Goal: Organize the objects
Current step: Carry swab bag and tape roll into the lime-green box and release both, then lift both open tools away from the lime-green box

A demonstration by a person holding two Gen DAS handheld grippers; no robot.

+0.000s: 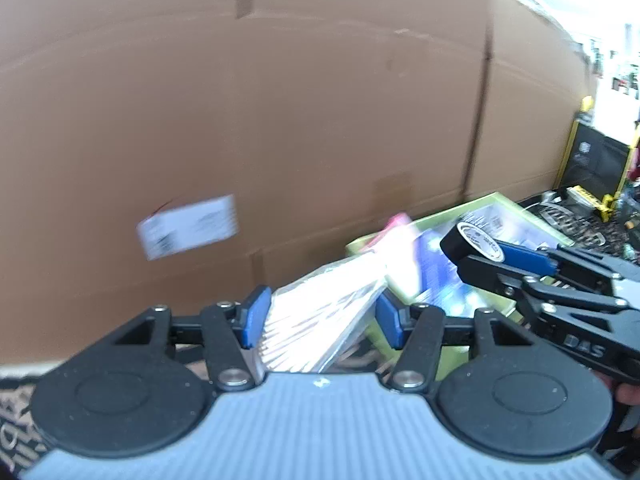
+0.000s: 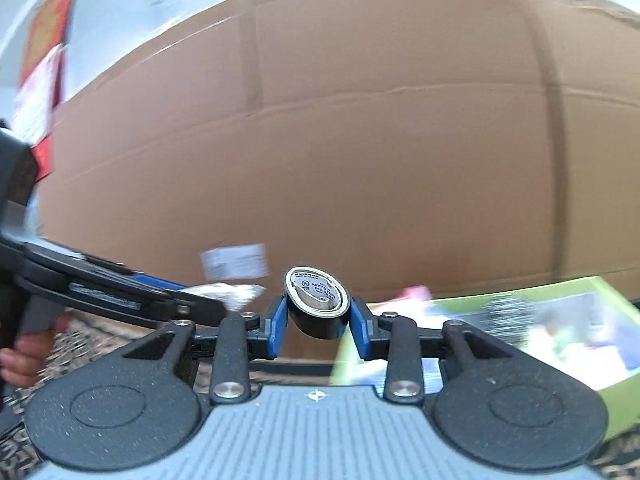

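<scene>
Right gripper (image 2: 319, 326) clamped narrowly on 1 black tape roll (image 2: 318, 306); left gripper (image 1: 316, 318), about half open, gripping 1 clear packet (image 1: 320, 320) of sticks.

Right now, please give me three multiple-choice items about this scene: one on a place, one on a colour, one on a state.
1. Where is the green tray?
A. in front of the big brown cardboard box
B. on top of it
C. inside it

2. What colour is the roll of tape?
A. red
B. black
C. yellow

3. What does the right gripper do?
A. stands empty
B. holds the tape
C. holds a cup

Answers: 1 A, the tray lies at the box's foot. 2 B, its outer band is black. 3 B, the blue pads press on both sides of the roll.
</scene>
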